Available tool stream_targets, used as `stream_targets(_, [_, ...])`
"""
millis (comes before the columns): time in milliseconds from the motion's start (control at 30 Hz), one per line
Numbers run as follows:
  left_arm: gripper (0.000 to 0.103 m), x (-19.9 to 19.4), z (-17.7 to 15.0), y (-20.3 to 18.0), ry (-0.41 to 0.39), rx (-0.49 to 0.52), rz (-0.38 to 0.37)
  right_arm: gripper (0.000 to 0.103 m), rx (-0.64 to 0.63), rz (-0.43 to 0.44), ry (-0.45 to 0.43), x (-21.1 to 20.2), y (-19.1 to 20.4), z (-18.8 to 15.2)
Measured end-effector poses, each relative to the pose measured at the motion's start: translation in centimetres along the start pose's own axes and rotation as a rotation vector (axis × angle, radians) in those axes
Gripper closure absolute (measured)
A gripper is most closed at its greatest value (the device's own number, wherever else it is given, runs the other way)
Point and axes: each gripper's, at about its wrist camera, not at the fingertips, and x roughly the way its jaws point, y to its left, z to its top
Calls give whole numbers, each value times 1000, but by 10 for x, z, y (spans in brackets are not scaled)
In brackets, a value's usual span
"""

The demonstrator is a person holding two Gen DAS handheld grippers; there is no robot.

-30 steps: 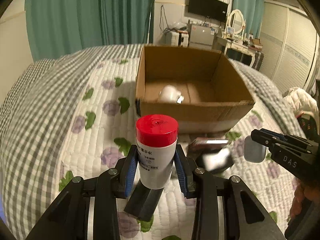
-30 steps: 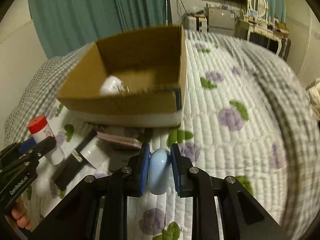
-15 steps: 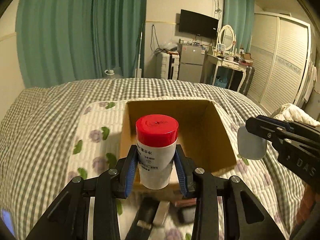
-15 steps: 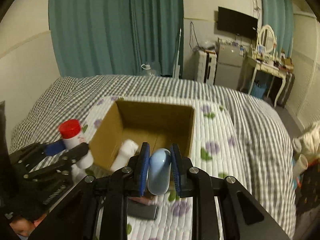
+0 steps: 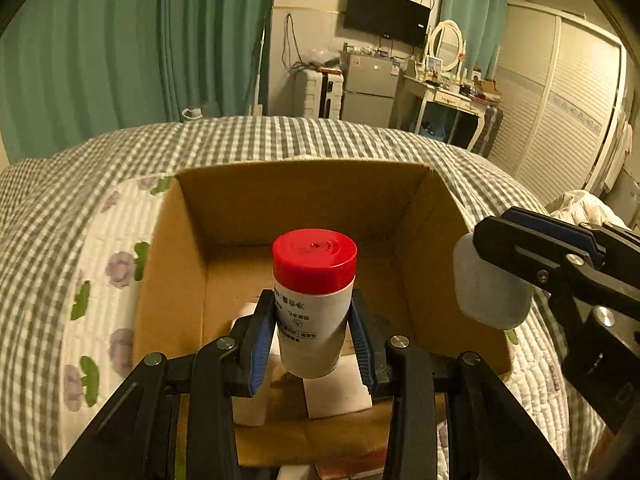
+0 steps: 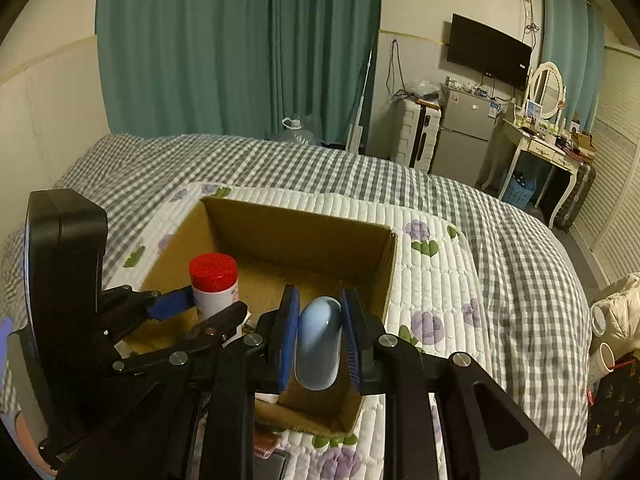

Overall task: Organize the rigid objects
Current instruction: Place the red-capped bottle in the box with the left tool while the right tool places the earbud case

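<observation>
My left gripper (image 5: pixel 314 336) is shut on a white bottle with a red cap (image 5: pixel 314 300) and holds it upright above the open cardboard box (image 5: pixel 296 196). It also shows in the right wrist view (image 6: pixel 214 286). My right gripper (image 6: pixel 319 340) is shut on a pale blue oval case (image 6: pixel 318 346), held over the box's right side (image 6: pixel 384 276); the case shows in the left wrist view (image 5: pixel 490 296). White boxes (image 5: pixel 336 388) lie on the box floor under the bottle.
The box sits on a quilted floral cover (image 6: pixel 436 272) over a grey checked bed (image 6: pixel 240 160). A few flat items (image 6: pixel 266 446) lie on the cover by the box's near wall. A fridge (image 6: pixel 466 132) and a dressing table (image 6: pixel 548 144) stand beyond the bed.
Both grippers rose from the bed with their objects and moved forward. They now hang over the open box instead of in front of it.
</observation>
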Motion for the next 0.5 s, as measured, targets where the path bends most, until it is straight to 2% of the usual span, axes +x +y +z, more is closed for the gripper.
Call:
stream_targets(33, [66,1,0,0,0,0,-1,82,1,0,3,3,0,-1])
stream_targets(167, [54,2,0,7,-28,3,14,82,8,2,9,15,-1,-4])
stream_targets(500, [54,-19,6,15,-75,31,70,82,43,-15,23,40,-6,-5])
